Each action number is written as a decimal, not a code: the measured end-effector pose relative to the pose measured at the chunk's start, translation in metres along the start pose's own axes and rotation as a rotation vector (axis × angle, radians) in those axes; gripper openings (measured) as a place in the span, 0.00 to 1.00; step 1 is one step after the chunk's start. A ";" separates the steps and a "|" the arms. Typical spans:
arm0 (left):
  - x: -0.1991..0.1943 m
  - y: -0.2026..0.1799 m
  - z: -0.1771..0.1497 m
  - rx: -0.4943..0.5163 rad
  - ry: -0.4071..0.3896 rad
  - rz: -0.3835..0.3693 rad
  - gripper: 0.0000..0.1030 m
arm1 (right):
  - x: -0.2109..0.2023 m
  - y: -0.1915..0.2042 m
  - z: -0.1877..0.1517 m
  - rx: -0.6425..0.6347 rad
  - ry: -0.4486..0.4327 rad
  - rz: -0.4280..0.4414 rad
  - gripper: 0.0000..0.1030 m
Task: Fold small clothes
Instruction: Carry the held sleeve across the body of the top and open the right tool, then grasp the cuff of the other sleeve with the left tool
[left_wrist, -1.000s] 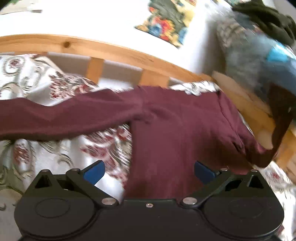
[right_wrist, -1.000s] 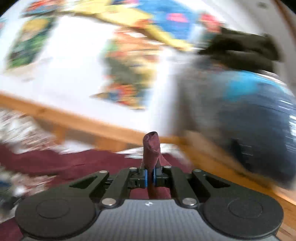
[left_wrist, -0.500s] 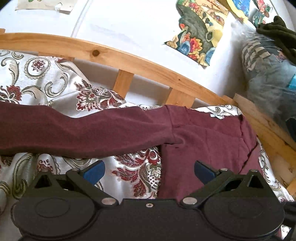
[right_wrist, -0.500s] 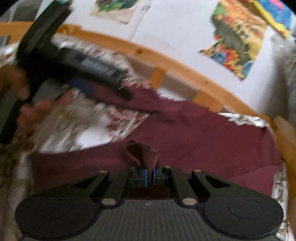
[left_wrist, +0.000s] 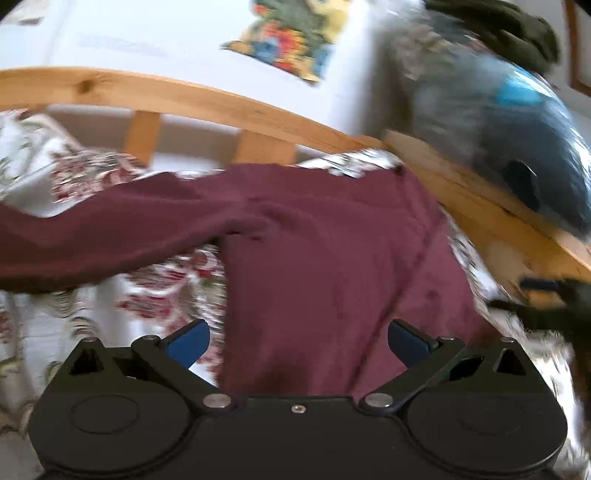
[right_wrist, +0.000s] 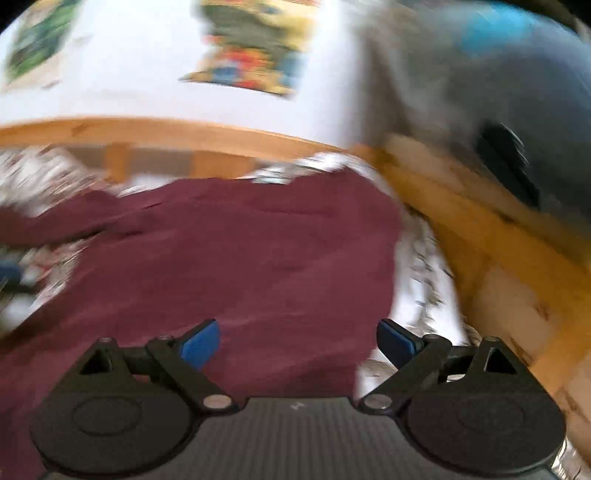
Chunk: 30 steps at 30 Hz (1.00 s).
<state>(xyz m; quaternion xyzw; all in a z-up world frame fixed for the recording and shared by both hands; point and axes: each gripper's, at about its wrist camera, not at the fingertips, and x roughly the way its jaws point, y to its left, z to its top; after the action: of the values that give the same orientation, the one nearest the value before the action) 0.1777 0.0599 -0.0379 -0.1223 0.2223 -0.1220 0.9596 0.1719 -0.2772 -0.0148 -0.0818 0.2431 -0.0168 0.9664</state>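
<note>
A maroon long-sleeved top (left_wrist: 325, 266) lies flat on a patterned bedspread (left_wrist: 66, 306); one sleeve (left_wrist: 110, 236) stretches out to the left. My left gripper (left_wrist: 297, 341) is open and empty just above the top's near part. My right gripper (right_wrist: 297, 341) is open and empty over the same top (right_wrist: 240, 266) near its right edge. Part of the right gripper shows blurred at the right edge of the left wrist view (left_wrist: 546, 299). Both views are motion-blurred.
A curved wooden bed rail (left_wrist: 207, 99) runs behind the top and down the right side (right_wrist: 498, 236). A grey-blue bundle (left_wrist: 509, 122) with dark green cloth (left_wrist: 498, 26) sits beyond the rail. Colourful pictures (left_wrist: 291, 37) hang on the white wall.
My right gripper has let go of the maroon fabric it held and stands open. The right sleeve now lies folded on the top. Both cameras have shifted.
</note>
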 end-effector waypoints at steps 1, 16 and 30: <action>0.001 -0.005 -0.003 0.032 0.006 -0.004 0.99 | 0.007 -0.009 0.003 0.026 0.007 -0.023 0.92; 0.030 -0.016 -0.028 0.196 0.211 0.079 0.99 | 0.109 -0.077 -0.005 0.292 0.186 -0.063 0.07; 0.024 -0.018 -0.022 0.179 0.178 0.086 0.99 | 0.093 -0.060 -0.004 0.198 0.152 -0.160 0.24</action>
<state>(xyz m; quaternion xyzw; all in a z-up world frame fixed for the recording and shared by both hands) 0.1857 0.0325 -0.0614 -0.0153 0.2999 -0.1105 0.9474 0.2525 -0.3435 -0.0523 -0.0036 0.3054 -0.1238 0.9441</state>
